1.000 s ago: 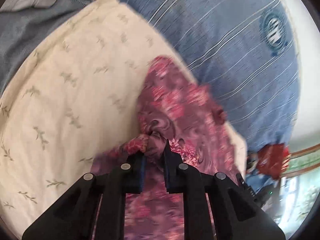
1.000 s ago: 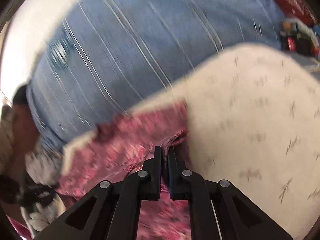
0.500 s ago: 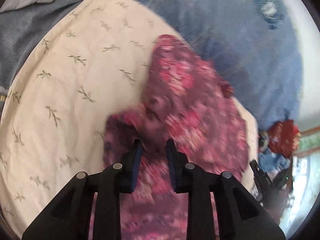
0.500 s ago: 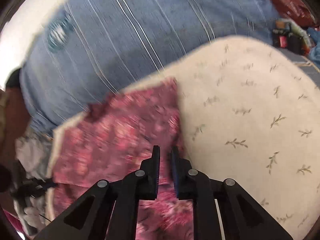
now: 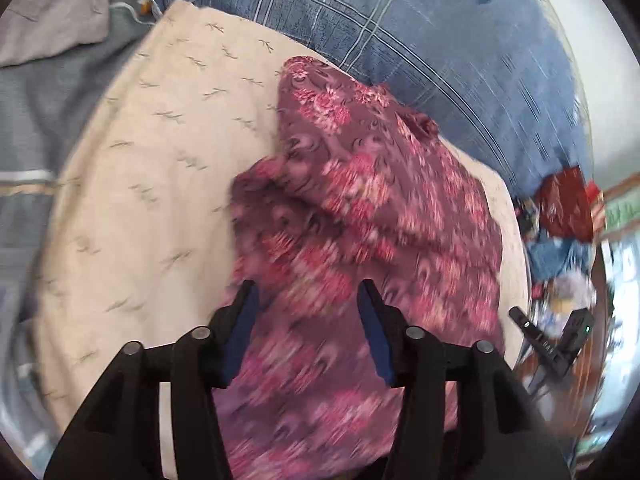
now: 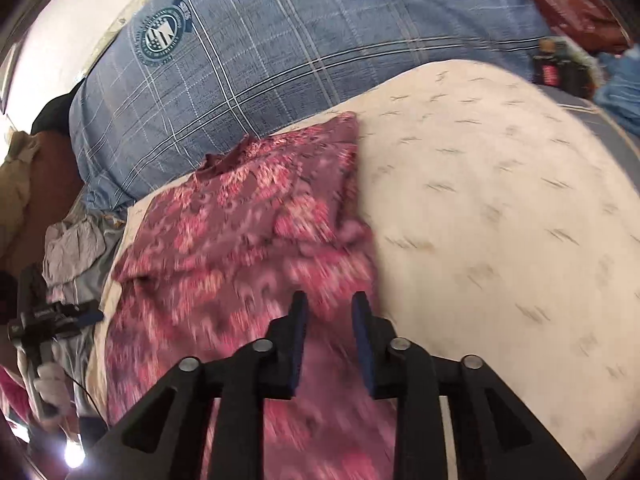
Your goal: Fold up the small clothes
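- Left gripper [image 5: 308,292] is opening right now, jaws well apart with nothing pinched, just hanging over the floral garment [image 5: 360,216].
- Right gripper [image 6: 329,304] is the same story, opening but narrower. Cloth sits behind the gap and the pads aren't pressing on it.
- That maroon-pink garment lies on the cream pillow [image 5: 152,152], filling the middle to lower right of the left view and the lower left of the right view. It looks part-folded, with one layer doubled over near centre.
- My guess is it's thin, light and floppy, so it'll slide and bunch rather than hold a crease. You'll want to pinch it at hems or corners. The pointed corner near the top of the cloth looks like the cleanest bite.
- Room-wise, you've got loads of bare pillow on the left of the left view to drag or lay cloth onto.
- Tighter up top, where the blue checked pillow [image 6: 280,52] butts against the garment's far edge, with clutter at the frame edges.
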Motion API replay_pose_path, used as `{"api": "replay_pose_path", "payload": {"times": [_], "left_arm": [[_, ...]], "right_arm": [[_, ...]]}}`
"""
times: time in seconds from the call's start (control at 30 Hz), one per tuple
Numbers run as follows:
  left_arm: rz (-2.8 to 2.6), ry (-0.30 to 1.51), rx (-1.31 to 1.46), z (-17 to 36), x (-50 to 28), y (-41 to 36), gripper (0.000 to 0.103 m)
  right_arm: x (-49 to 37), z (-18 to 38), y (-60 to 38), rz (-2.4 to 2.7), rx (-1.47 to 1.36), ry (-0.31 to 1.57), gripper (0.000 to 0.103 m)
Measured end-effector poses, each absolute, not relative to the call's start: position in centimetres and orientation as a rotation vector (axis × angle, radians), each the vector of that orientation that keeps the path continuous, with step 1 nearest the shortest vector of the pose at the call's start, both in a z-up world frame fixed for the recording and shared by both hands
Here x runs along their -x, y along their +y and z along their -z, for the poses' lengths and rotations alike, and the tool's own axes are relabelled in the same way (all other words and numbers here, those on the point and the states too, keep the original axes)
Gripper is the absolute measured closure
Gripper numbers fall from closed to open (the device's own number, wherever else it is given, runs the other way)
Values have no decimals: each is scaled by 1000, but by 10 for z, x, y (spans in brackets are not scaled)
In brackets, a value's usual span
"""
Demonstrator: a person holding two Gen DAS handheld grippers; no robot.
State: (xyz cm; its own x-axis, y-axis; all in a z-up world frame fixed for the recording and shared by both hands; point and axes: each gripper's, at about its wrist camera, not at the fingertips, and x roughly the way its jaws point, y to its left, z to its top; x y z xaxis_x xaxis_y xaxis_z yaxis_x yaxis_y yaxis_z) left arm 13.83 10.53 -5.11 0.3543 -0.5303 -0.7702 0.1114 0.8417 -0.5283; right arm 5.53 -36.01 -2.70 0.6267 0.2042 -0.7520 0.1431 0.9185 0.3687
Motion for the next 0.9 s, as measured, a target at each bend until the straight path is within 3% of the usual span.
{"api": "replay_pose_path", "payload": {"times": [0.07,0.17,0.5,0.8,0.87,0.9], "left_arm": [[457,1177,418,59,-120,119,37],[485,1243,391,73,-99,128,36],[506,1308,225,102,-24,122,36],[468,1378,67,124,-5,109,35],[455,1378,28,127,-2,105,40],[456,1381,20,129,-2,104,63]], "right_arm": [[-29,31,-364,-30,-424,905,66],[10,43,-374,-41,-441,935,61],[63,91,-359,-159,-531,1061,55],[61,100,-318,-263,-339,1133,55],[62,100,-314,-267,-292,1139,61],[63,99,-313,-265,-271,1142,65]]}}
